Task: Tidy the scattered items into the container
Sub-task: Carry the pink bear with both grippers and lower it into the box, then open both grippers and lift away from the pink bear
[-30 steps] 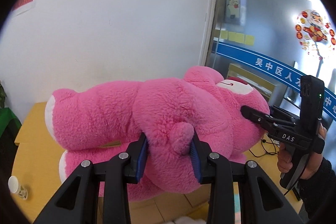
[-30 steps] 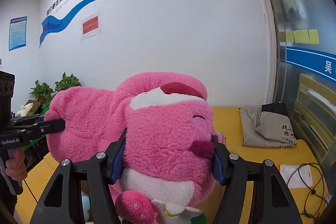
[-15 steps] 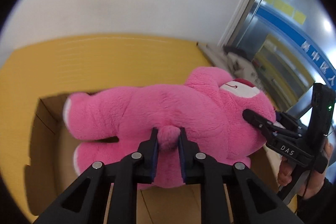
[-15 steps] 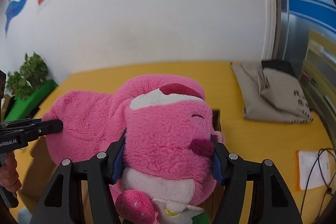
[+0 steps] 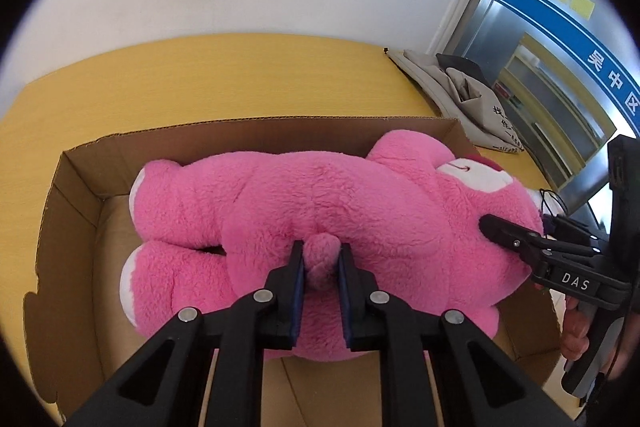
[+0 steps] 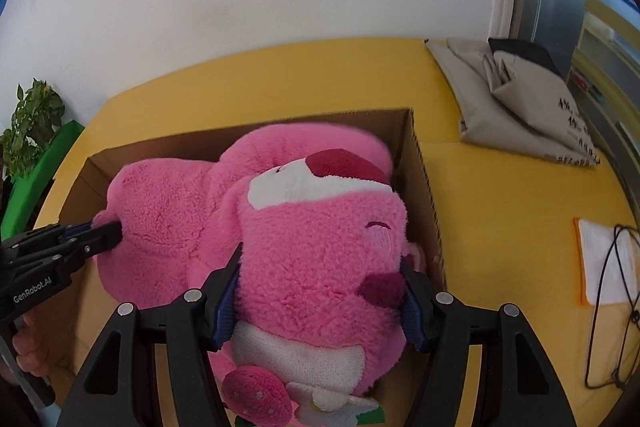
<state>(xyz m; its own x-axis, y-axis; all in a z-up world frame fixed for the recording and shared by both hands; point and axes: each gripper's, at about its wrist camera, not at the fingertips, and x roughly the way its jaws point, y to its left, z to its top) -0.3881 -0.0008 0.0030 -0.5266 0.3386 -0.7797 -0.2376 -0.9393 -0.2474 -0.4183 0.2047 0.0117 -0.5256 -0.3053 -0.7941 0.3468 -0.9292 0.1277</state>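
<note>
Pink plush bear [image 5: 340,203] lowered inside cardboard box [image 5: 80,171], lying lengthwise. Tail clamped by left gripper [image 5: 321,263]; head clamped by right gripper [image 6: 320,291]. Bear's face seen in right view only; feet seen in left view only. Grey bag [image 6: 516,99] beyond box.

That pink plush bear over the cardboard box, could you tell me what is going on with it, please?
A person is carrying the pink plush bear with two handheld grippers. The left gripper pinches its small tail, and the right gripper clamps its head. The bear lies sideways, partly inside the open cardboard box on the yellow table. Neither gripper has let go yet.
</note>
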